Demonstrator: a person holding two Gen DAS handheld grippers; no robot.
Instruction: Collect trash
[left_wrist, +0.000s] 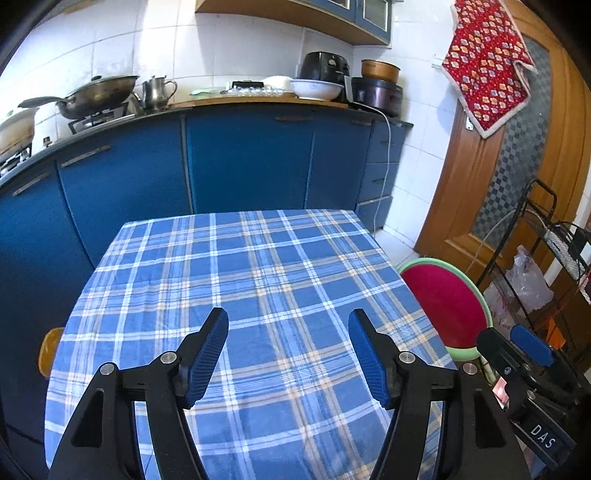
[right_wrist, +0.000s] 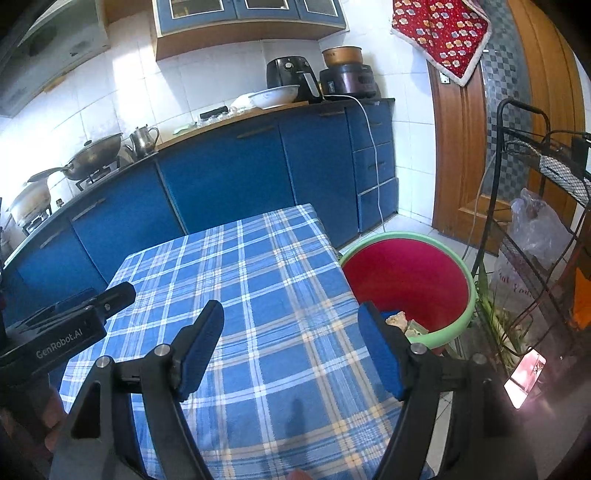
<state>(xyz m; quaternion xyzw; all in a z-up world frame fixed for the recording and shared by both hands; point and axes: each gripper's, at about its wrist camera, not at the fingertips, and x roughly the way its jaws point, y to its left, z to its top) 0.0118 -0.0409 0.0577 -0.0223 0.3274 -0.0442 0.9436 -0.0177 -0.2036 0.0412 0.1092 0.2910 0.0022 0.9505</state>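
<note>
Blue checked cloth (left_wrist: 240, 295) fills the left view, bare of trash; left gripper (left_wrist: 288, 350) gapes empty above it. Right view: right gripper (right_wrist: 290, 347) likewise wide and empty, scraps (right_wrist: 400, 321) lying in the bin (right_wrist: 467, 288) at centre right, so collection looks nearly done.

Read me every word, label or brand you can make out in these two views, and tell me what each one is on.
"DAS": white letters on the black body of the right gripper, seen from the left wrist.
"GenRobot.AI": grey letters on the black body of the left gripper, seen from the right wrist.
Red script on the plastic bag by the wire rack: too blurred to read.
Panel markings on the rice cooker: too small to read.
</note>
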